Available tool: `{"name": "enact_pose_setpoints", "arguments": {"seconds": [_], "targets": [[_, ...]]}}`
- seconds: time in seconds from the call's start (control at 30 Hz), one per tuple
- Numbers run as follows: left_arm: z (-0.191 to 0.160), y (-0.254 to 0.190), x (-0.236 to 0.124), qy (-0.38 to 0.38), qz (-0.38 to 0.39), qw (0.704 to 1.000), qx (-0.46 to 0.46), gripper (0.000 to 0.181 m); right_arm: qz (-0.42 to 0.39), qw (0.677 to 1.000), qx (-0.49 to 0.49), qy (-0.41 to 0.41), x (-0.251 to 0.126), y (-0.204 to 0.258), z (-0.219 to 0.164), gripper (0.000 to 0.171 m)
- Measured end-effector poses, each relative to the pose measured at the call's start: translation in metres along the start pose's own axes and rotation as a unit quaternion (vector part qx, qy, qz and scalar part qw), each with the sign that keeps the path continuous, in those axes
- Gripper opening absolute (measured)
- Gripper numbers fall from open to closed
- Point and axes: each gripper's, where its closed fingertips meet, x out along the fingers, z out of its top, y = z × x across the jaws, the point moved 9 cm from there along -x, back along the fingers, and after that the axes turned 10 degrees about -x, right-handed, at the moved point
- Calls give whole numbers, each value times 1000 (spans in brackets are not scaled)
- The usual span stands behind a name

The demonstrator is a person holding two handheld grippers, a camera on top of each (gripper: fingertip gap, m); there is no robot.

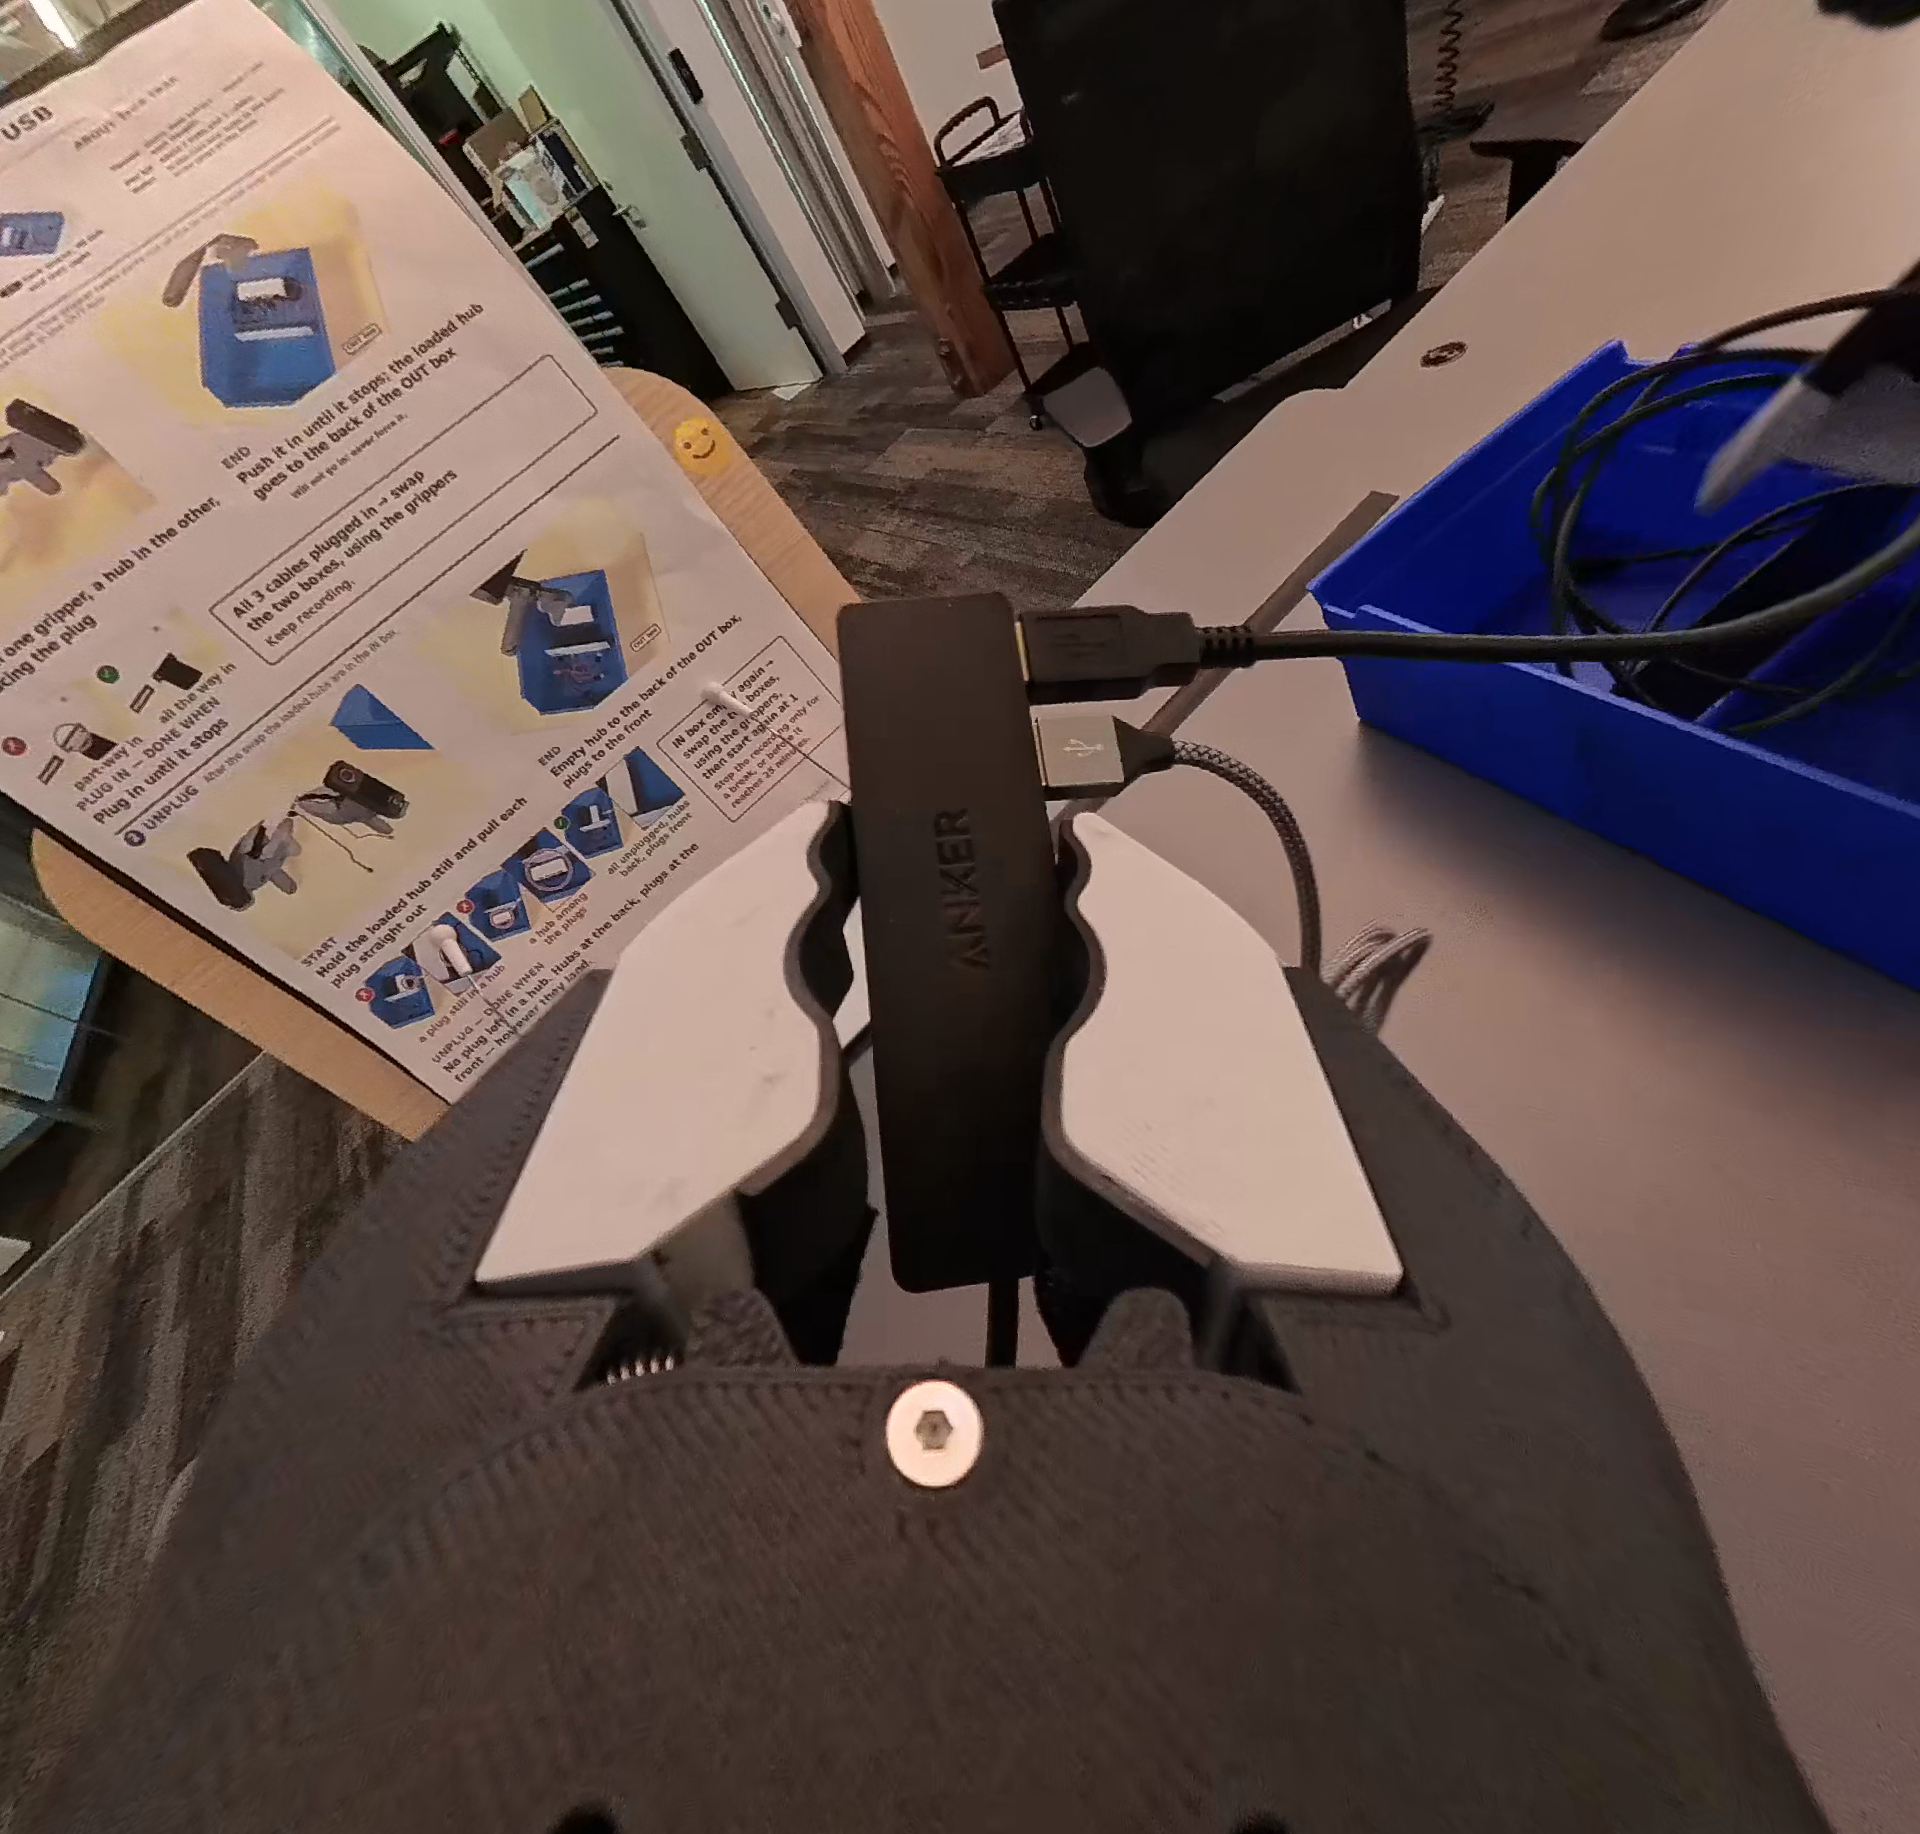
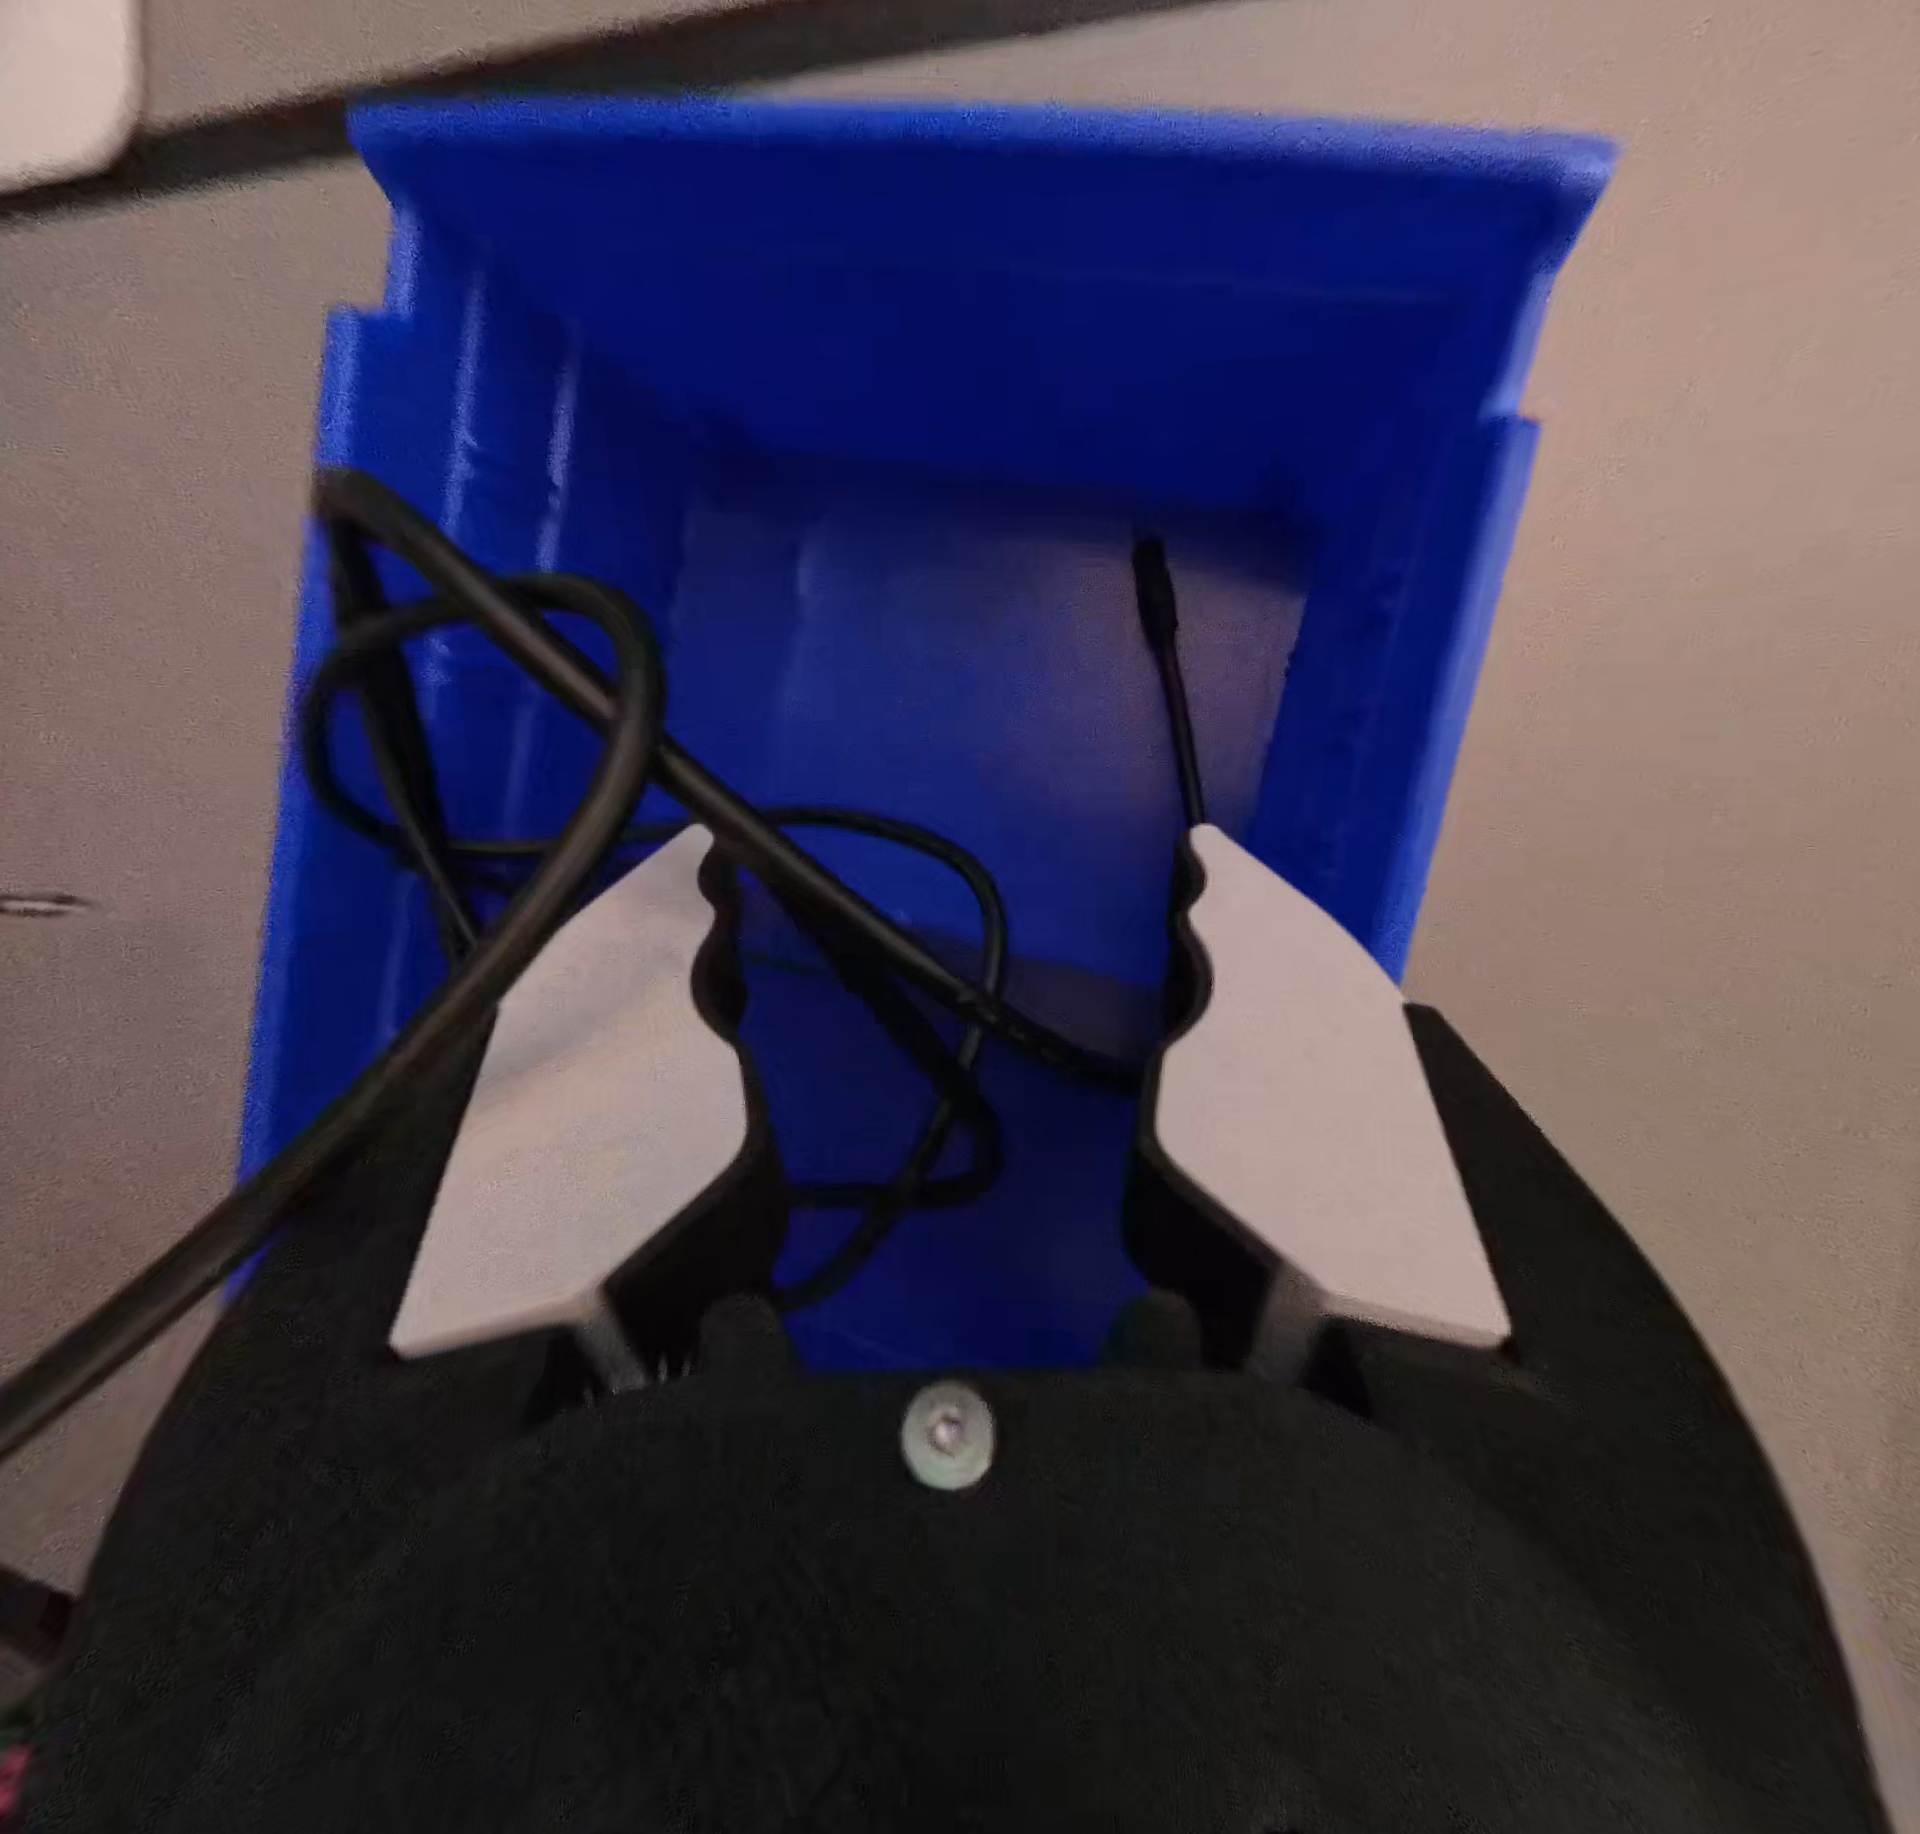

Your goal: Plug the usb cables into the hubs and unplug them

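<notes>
My left gripper (image 1: 948, 828) is shut on a flat black USB hub (image 1: 940, 901) and holds it upright above the grey table. Two plugs sit in the hub's right side: a black plug (image 1: 1107, 654) whose smooth cable runs into the blue bin (image 1: 1621, 776), and below it a silver plug (image 1: 1086, 754) on a braided cable. My right gripper (image 2: 951, 839) is open above the blue bin (image 2: 831, 330), with loops of thin black cable (image 2: 582, 724) lying between and under its fingers. It holds nothing. It shows blurred at the right edge of the left wrist view (image 1: 1808, 413).
A printed instruction sheet (image 1: 312, 558) on a wooden board stands at the table's left edge. The grey table (image 1: 1558, 1213) spreads to the right. Beyond the table's edge are carpet, a black cart (image 1: 997, 257) and doors. The left gripper's tips are roughly 45 cm from the right gripper's.
</notes>
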Motion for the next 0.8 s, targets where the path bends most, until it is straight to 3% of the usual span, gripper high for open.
{"name": "enact_pose_setpoints", "arguments": {"seconds": [0.07, 0.17, 0.27, 0.43, 0.57, 0.6, 0.67, 0.73, 0.8], "targets": [[-1, -1, 1, 3, -6, 1000, -3, 36, 72, 994, 42, -77, -6, 2, 10, 79], [-3, -3, 0, 5, -14, 1000, -8, 36, 111, 991, 57, -43, -16, 4, 1, 75], [-2, -2, -2, 1, -13, 1000, -11, 36, 17, 1000, -5, -19, -36, 2, -11, 75], [1, 5, -7, -9, -11, 1000, -25, 36, -41, 999, -34, -2, -63, 8, -27, 73], [2, 8, -9, -12, -17, 999, -33, 36, -71, 991, -109, -16, -46, -1, -20, 68], [1, 8, -9, -12, -16, 999, -30, 36, -64, 990, -123, -5, -35, -3, -18, 63], [0, 8, -10, -10, -12, 1000, -25, 36, -22, 988, -147, 29, -19, -1, -20, 21], [0, 8, -10, -10, -11, 1000, -24, 36, -26, 987, -157, 4, -20, 2, -14, 13], [1, 8, -11, -13, -12, 1000, -25, 36, -13, 984, -154, -89, -33, 6, 2, 6]]}}
